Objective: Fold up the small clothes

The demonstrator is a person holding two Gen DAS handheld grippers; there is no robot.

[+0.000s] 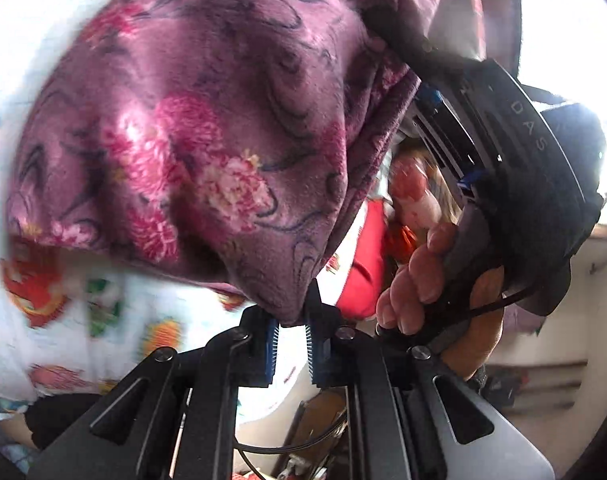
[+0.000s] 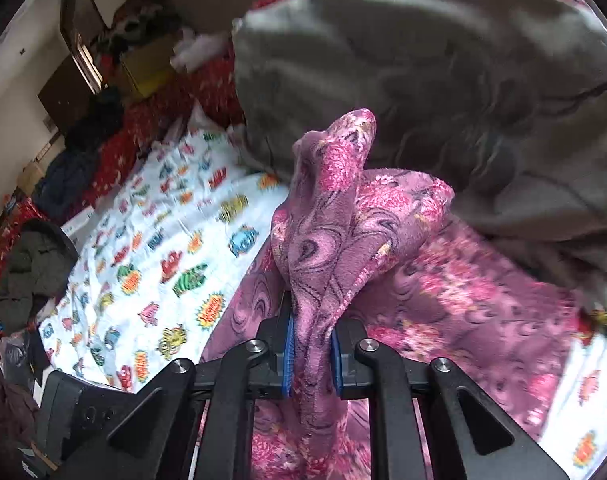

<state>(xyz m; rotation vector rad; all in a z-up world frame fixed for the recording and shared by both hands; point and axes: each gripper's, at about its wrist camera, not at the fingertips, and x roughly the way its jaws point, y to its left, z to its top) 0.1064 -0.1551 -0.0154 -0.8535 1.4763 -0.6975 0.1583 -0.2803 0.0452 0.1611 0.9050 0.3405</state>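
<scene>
Right at the lens, the left gripper point(image 1: 291, 326) has its blue pads pinched narrow on a pointed corner of the purple floral fleece garment point(image 1: 207, 128), and the cloth balloons up and away from that pinch, filling most of the left wrist view. Over on the other side, the right gripper point(image 2: 312, 356) is clamped just as tight on a bunched fold of the same garment point(image 2: 335, 216), the fabric squeezed between its pads and rising in a crumpled peak above them. So both jaws are nearly closed, each with fleece in its bite.

Beyond the left jaws, the person's right hand point(image 1: 413, 276) is wrapped round the other tool's handle, close beside the hanging cloth. Beneath it all lies the white comic-print bedsheet point(image 2: 163, 248), and the lower part of the garment spreads across the sheet's near right area. A grey blanket point(image 2: 423, 80) is heaped toward the far right edge of the bed, with dark clothes piled along the far left edge.

How far along? Early, by my reading. The garment is lifted at two points and looks rumpled, with no clean crease or squared edge showing. It seems it needs to be spread flat, or brought over itself, and then folded down; no finished, folded pieces can be made out on the sheet.
</scene>
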